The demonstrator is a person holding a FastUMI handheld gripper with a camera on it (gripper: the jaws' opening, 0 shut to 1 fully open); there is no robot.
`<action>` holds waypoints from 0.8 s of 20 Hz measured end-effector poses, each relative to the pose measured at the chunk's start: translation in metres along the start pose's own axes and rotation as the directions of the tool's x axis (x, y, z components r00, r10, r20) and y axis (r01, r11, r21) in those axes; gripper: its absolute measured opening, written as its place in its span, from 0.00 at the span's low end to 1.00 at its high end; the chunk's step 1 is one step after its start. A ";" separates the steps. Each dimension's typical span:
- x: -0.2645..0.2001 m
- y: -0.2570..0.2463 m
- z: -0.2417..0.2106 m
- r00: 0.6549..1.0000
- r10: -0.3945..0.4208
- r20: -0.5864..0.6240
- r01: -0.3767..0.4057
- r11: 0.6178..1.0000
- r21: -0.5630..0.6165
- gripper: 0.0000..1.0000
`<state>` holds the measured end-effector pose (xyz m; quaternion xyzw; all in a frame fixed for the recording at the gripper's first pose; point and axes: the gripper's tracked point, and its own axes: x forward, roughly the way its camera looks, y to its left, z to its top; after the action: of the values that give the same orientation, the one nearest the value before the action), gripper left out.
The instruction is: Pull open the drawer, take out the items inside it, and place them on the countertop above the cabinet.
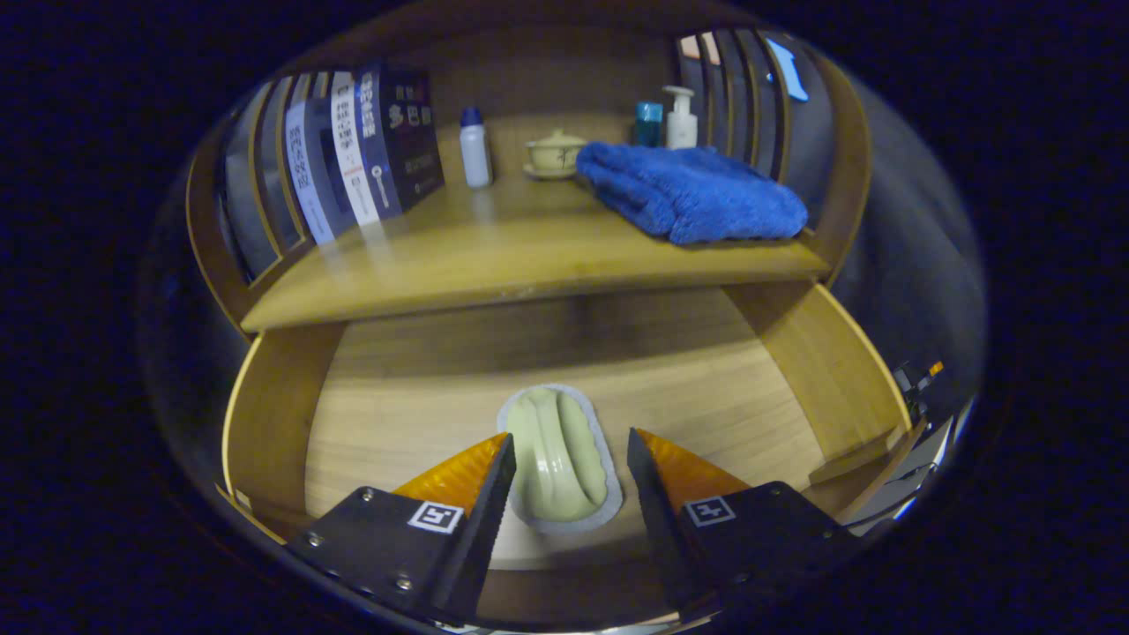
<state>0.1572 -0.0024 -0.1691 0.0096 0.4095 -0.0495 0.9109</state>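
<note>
The wooden drawer [811, 362] stands pulled open below the countertop [494, 256]. On its floor lies a pale green oblong item on a grey-edged pad [557, 459], lengthwise between my fingers. My gripper [571, 445] is open, hovering over the drawer with one finger on each side of the green item. A gap shows on both sides, so the fingers are not pressing on it. On the countertop rest a folded blue towel [697, 194], a small lidded cup [554, 154] and a white bottle with a blue cap [474, 148].
Several books [362, 150] lean at the left of the countertop. A pump bottle [680, 116] and a teal container [648, 123] stand at the back right. Curved wooden slat rails [265, 176] flank both ends. Bare countertop lies between the books and the towel.
</note>
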 end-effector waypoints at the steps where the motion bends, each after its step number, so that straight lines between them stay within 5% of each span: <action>1: 0.003 -0.001 -0.004 1.000 -0.002 -0.025 0.001 1.000 -0.006 0.76; 9: 0.018 0.002 -0.019 0.991 -0.019 -0.133 0.020 1.000 0.004 0.72; 15: 0.017 0.001 -0.011 0.996 -0.043 -0.081 0.045 0.999 0.026 0.61; 16: 0.021 0.005 0.004 1.000 -0.012 0.003 0.012 0.999 0.034 0.61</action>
<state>0.1741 0.0007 -0.1821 0.0225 0.4074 -0.0618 0.9109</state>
